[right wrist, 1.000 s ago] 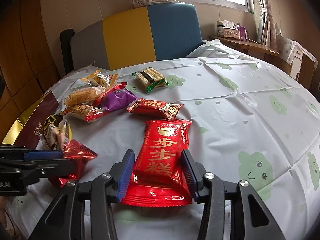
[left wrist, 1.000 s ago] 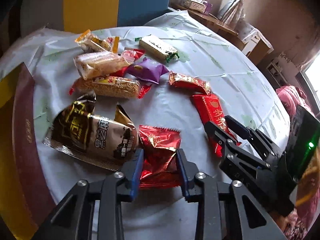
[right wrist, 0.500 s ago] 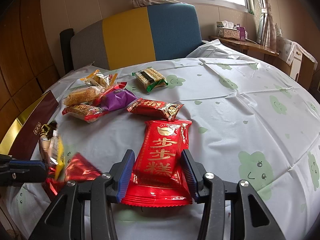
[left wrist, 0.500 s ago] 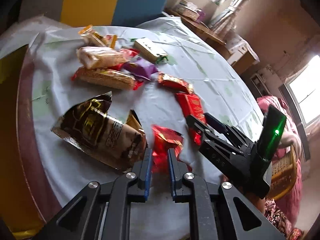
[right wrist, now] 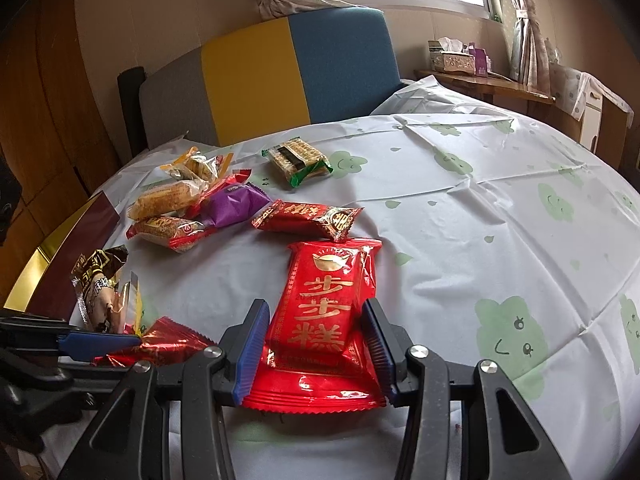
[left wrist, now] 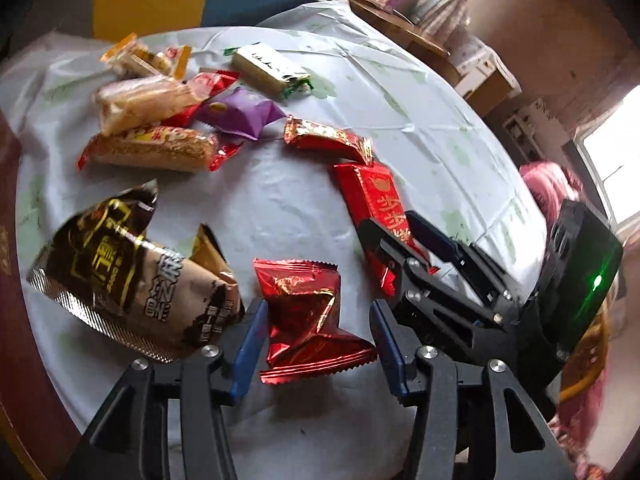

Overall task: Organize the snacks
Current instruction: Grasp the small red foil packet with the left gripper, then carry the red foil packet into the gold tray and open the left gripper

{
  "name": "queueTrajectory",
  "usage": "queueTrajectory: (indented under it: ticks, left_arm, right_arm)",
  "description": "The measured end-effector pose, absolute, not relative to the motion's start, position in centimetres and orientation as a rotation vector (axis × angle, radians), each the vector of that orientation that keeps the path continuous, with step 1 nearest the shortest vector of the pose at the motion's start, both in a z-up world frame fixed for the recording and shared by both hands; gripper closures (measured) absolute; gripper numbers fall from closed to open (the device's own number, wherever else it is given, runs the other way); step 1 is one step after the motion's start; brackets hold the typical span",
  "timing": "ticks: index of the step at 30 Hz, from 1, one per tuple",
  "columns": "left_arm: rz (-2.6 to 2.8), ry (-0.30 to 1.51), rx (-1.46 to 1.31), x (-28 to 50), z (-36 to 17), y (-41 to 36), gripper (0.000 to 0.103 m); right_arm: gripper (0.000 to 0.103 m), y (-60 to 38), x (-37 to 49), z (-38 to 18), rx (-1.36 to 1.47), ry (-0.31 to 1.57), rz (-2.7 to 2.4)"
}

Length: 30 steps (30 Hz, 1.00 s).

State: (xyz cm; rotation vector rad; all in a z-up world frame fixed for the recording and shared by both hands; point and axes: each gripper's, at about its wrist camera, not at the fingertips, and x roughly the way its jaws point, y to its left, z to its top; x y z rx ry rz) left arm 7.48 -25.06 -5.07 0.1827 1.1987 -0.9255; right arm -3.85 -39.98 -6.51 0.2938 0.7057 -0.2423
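Two handheld grippers work over a round table w/ a pale tablecloth (right wrist: pixel 460 216) printed w/ green cloud faces; snacks lie scattered on it.

Left gripper (left wrist: pixel 316 344): its jaws have just been opening and now stand apart. A crumpled red foil packet (left wrist: pixel 308 316) lies on the cloth between them, w/ a gap on each side, so it looks let go, not gripped. Just left of the left jaw, touching it, sits a brown-and-gold bag (left wrist: pixel 132 280).

Right gripper (right wrist: pixel 316 344): jaws straddle the near end of a long red packet w/ gold characters (right wrist: pixel 328 312); the blue pads sit against its sides, so it looks clamped, packet flat on the cloth. Just beyond that packet's far end lies a smaller red-and-gold bar (right wrist: pixel 308 218), touching or nearly so.

Further ahead and to the left of both tools is a loose heap: two orange crispy bars (left wrist: pixel 148 120), a purple packet (left wrist: pixel 240 114), a yellow-wrapped snack (left wrist: pixel 140 58). A green-edged cracker pack (right wrist: pixel 298 160) lies apart, beyond the heap.

Progress, as a guess: early. Nothing is lined up or sorted by kind, and no box or tray in use is visible. The reds sit roughly near each other; most items are left to place.
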Motion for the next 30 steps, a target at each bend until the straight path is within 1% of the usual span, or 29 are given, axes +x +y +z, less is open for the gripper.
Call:
queueTrajectory:
  ticks: [1,2,3,6,7,14,19,25,30]
  left_arm:
    - [-0.932,1.177,0.213,7.2,-5.1,-25.1,0.053]
    - [-0.933,1.151,0.261,6.7,-5.2,-25.1,0.062]
    - [-0.921,1.14,0.299,6.5,-5.4,-25.1,0.066]
    - [-0.935,1.113,0.319,6.1,-5.4,-24.8,0.068]
    - [-0.933,1.106,0.317,6.0,-5.3,-24.6,0.07]
    - [-0.971,1.088,0.196,6.0,-3.7,-22.5,0.071]
    - [-1.031,1.083,0.055,6.2,-1.5,-20.8,0.071]
    - [-1.009,1.009,0.032,6.4,1.1,-18.5,0.071]
    - [-0.913,0.965,0.004,8.1,2.5,-14.8,0.071]
  right_arm:
    - [0.054,-40.1,-3.9,-6.5,0.301,0.704,-0.242]
    - [0.054,-40.2,-3.9,-6.6,0.307,0.703,-0.24]
    - [0.054,-40.2,-4.0,-6.6,0.31,0.703,-0.239]
    - [0.054,-40.1,-3.9,-6.6,0.305,0.704,-0.242]
    - [0.054,-40.1,-3.9,-6.6,0.304,0.704,-0.243]
    - [0.054,-40.0,-3.8,-6.6,0.297,0.706,-0.247]
    - [0.054,-40.0,-3.8,-6.6,0.296,0.707,-0.248]
    - [0.054,-40.0,-3.8,-6.6,0.291,0.71,-0.25]
    - [0.054,-39.9,-3.7,-6.6,0.284,0.713,-0.254]
